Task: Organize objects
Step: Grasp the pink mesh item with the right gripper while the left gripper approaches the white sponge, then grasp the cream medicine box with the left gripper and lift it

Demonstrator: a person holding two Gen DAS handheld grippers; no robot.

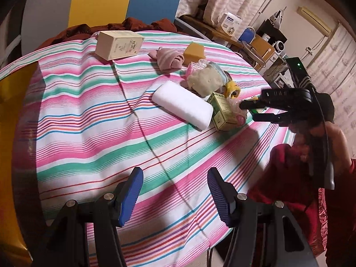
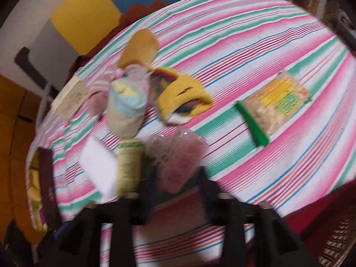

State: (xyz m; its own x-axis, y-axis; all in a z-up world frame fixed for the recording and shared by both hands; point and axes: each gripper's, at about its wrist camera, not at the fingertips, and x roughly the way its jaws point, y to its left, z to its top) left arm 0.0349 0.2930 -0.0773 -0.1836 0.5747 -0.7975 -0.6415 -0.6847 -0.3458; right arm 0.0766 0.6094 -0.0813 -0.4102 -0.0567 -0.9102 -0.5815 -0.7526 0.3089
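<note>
**On striped cloth: right gripper reaching into the pile**

Right gripper, fingers apart, is straddling the pink mesh packet beside the green box. It is the nearer tool. Left gripper is hovering wide open, well apart.

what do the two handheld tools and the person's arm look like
The left tool has black plastic arms with silver pivot bolts and ribbed blue pads on its fingertips. The right tool is black too, with raised lettering on its upper finger and a dark cable curving behind it. The person's sleeve is red.
</note>
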